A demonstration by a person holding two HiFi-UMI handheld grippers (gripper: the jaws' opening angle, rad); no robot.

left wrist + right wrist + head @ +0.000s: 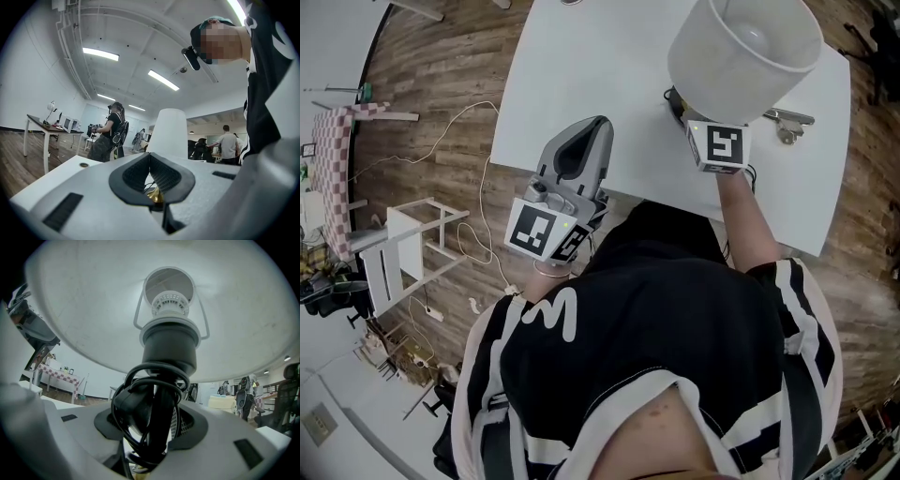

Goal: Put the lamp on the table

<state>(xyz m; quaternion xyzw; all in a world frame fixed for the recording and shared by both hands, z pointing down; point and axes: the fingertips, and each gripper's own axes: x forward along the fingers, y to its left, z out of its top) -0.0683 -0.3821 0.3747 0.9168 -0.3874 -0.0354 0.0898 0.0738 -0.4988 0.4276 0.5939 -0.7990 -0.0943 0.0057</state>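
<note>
While left tongs [151, 174] were pressed together, right tongs [157, 427], spread, straddled the upright lamp [741, 52] stem at 12 o'clock.

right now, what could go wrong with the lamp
The cord is looped loosely round the lamp stem between the jaws of the right hand-held gripper; pulling back might snag it and tip the lamp. The shade hides the base from the head view, so its footing on the table is hard to judge.
</note>
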